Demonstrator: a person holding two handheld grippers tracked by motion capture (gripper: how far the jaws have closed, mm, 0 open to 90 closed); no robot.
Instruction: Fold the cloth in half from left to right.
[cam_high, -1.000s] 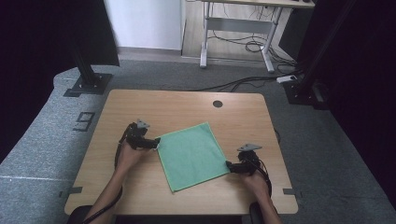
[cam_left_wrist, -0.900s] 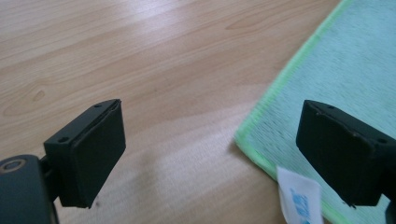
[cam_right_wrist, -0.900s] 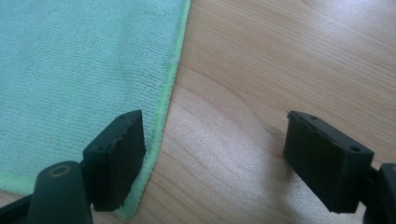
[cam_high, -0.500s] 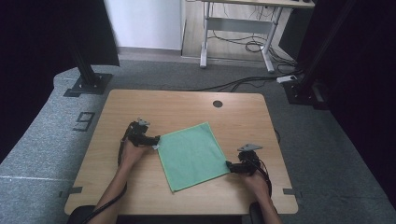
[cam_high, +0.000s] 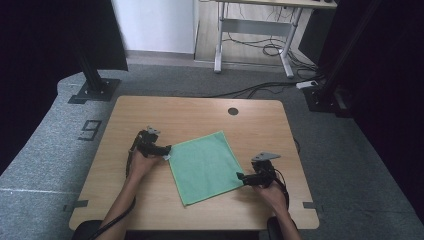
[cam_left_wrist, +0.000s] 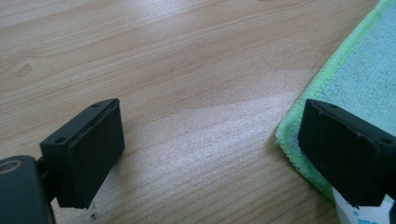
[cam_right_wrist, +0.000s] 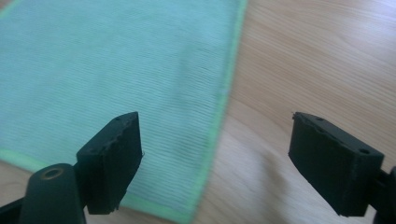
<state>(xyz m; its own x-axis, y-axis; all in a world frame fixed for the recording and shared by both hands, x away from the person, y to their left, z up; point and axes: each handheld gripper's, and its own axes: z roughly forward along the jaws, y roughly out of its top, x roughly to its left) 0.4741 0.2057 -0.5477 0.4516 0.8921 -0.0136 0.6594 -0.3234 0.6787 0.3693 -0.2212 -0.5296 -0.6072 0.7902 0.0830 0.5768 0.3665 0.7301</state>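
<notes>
On the wooden surface (cam_high: 150, 112), seen from the high view, a green microfibre cloth (cam_high: 205, 165) lies flat and spread, roughly midway between the two hands. It sits turned at an angle to the surface edges: one corner points away toward the round cable hole (cam_high: 233, 111), the opposite one toward the person. Nearly square, it has only a slightly longer axis, which seems to run from the near-left corner to the far-right one. The left gripper (cam_high: 165, 152) sits at its left corner, the right gripper (cam_high: 241, 176) at its right corner.

From the left gripper view, the fingers (cam_left_wrist: 88, 154) stand well apart and hold nothing; one hangs over bare wood, the other over the cloth's hemmed corner (cam_left_wrist: 299, 140), by a white label (cam_left_wrist: 359, 212).

From the right gripper view, the fingers (cam_right_wrist: 112, 161) are likewise wide apart, having just been opening, with nothing pinched; the cloth's pale green hem (cam_right_wrist: 219, 126) runs up between them.

The step in hand looks like taking two opposite corners. To do it well, I would bring each gripper low so one finger slides under the hem, close on the corner rather than on the wood, and keep both grips level so the cloth lifts without bunching.
</notes>
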